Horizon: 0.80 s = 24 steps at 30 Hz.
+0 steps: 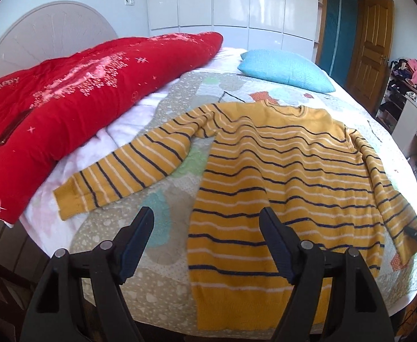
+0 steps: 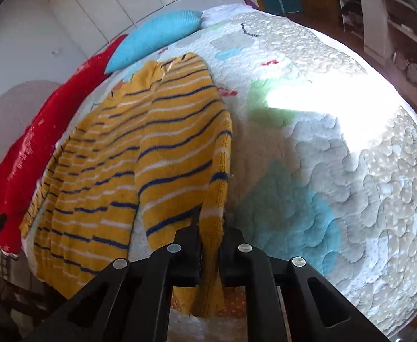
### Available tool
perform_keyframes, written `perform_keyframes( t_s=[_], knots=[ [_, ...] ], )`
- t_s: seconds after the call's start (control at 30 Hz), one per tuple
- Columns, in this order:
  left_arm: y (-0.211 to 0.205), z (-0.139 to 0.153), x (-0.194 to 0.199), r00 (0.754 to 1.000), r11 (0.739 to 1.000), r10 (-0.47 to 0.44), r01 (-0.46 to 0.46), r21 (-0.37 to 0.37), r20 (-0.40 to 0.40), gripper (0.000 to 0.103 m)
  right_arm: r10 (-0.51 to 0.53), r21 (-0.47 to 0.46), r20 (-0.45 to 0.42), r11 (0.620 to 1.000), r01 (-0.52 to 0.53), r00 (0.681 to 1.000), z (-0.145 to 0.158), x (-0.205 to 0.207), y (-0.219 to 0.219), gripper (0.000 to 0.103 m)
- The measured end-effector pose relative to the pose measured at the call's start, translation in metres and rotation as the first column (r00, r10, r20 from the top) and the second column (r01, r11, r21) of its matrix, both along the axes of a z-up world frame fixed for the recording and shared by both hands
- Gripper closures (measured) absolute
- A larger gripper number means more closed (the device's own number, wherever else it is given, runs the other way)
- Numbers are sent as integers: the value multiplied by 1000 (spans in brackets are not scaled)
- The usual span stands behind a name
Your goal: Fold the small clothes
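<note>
- My left hand-held gripper [image 1: 207,238] hangs nearest the lens with its jaws spread wide and nothing between them, one finger above the bedspread, the other above the lower left part of the sweater.
- My right hand-held gripper [image 2: 210,238] is clamped on the cuff of the sweater's right sleeve [image 2: 185,154], the yellow knit bunched between the two fingers and hanging down below them.
- The sweater [image 1: 282,176], yellow with dark blue and white stripes, lies face up on the bed [image 1: 140,293], its hem toward me and its collar toward the far side.
- Its left sleeve [image 1: 128,165] stretches out flat and away from the body, the plain yellow cuff resting near the edge of the red quilt.
- In the left wrist view the right sleeve runs down along the sweater's side, and the dark tip of my right gripper shows at its end.
- A patterned quilted bedspread [image 2: 336,156] covers the bed, with a bright patch of sunlight on it to the right of the sweater.
- A red quilt [image 1: 66,99] with pale printed marks lies heaped along the left side of the bed, just beside the spread sleeve.
- A light blue pillow [image 1: 285,68] sits at the far side of the bed, well apart from the sweater's collar.
- Behind stand white wardrobe doors [image 1: 231,2], a wooden door [image 1: 370,45] and cluttered shelves [image 1: 408,91] on the right.
</note>
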State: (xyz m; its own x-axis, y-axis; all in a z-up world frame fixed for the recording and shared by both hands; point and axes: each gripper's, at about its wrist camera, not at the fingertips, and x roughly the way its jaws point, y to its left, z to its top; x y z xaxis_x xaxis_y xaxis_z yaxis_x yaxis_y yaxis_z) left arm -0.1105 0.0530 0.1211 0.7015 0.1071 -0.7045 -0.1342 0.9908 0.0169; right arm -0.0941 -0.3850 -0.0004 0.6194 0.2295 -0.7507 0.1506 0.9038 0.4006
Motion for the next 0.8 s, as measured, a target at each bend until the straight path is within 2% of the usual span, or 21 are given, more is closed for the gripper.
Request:
perform_keyframes(
  t_s=[0.07,0.13,0.17,0.23,0.3,0.33,0.37,0.4,0.43,0.47,0.53,0.6,0.63,0.7,0.73,0.77,0.8],
  knots=[
    [8,5,-2,1000,999,25,-26,24,14,28,-97,-41,46,994,99,994,17,-2,-34,94],
    [19,4,-3,998,998,53,-54,44,15,28,-213,-108,96,969,223,972,31,-3,-70,94],
    [27,0,-2,998,997,68,-69,45,7,28,-263,-146,107,950,277,959,35,-2,-86,94],
    [38,-9,0,996,995,91,-91,36,-16,28,-370,-261,99,886,383,924,40,5,-113,91],
    [50,-21,2,993,994,105,-105,-2,-55,28,-424,-312,75,850,425,902,43,7,-126,91],
    [54,-27,4,992,994,103,-105,-27,-74,28,-418,-291,81,858,423,905,48,4,-124,88],
    [55,-33,4,991,994,99,-103,-47,-90,28,-398,-266,100,872,410,912,54,-1,-116,72],
    [57,-41,6,990,992,89,-98,-75,-111,27,-360,-236,123,894,380,925,59,-8,-102,61],
    [58,-49,7,989,991,77,-90,-101,-129,27,-316,-207,122,919,336,941,65,-9,-81,44],
    [56,-58,10,987,988,51,-72,-135,-150,27,-258,-174,113,946,275,959,67,-3,-61,41],
    [48,-73,14,985,984,4,-35,-175,-175,27,-103,-50,84,993,107,991,52,2,-17,41],
    [35,-86,18,981,981,-46,8,-194,-191,27,53,55,18,997,-54,998,22,9,27,41],
    [29,-91,19,978,980,-65,26,-195,-196,27,104,70,1,992,-104,995,9,13,48,41],
    [17,-100,22,973,982,-95,57,-178,-213,28,152,32,-7,988,-152,988,-8,19,83,44],
    [11,-104,22,970,988,-93,63,-139,-222,42,161,31,3,987,-161,987,-11,21,93,60],
    [9,-104,22,970,991,-88,63,-116,-227,54,180,54,8,982,-180,984,-14,26,103,84],
    [9,-101,19,969,990,-97,70,-124,-228,73,194,74,0,978,-193,981,-17,30,110,90]
  ],
)
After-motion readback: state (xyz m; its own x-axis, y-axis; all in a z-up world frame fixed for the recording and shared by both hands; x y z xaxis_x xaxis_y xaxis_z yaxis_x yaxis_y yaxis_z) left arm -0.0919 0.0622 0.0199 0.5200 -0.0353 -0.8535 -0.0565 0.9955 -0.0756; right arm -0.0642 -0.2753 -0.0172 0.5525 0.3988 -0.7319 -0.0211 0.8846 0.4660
